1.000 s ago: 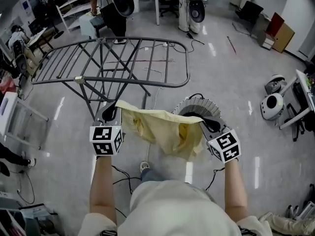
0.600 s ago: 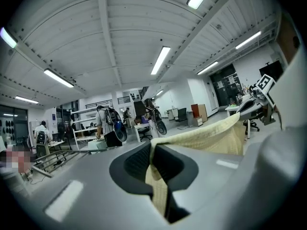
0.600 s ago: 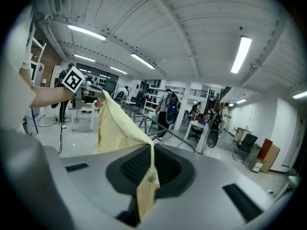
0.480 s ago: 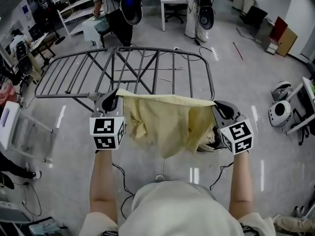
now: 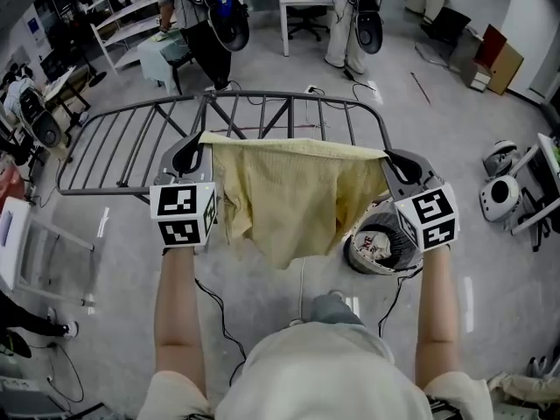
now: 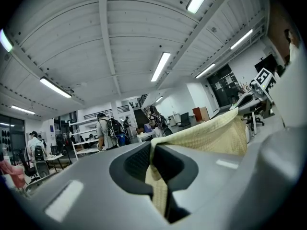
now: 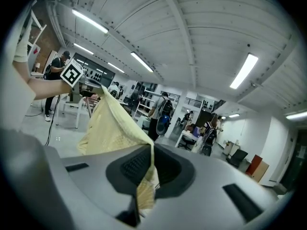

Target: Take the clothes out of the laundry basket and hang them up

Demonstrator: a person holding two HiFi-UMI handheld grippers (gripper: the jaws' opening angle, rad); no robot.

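Grey workshop floor (image 5: 122,322) spreads beneath a person stretching a pale yellow cloth (image 5: 293,191) between two handheld grippers. The left gripper (image 5: 196,150) is clamped on one top corner and the right gripper (image 5: 395,160) on the other, so the cloth hangs spread in mid-air. A round laundry basket (image 5: 378,248) stands on the floor under its right edge, possibly with more clothing inside. Just beyond, a grey drying rack (image 5: 122,138) spreads its rails. Farther back, people (image 5: 197,7) stand near a white table (image 5: 302,3).
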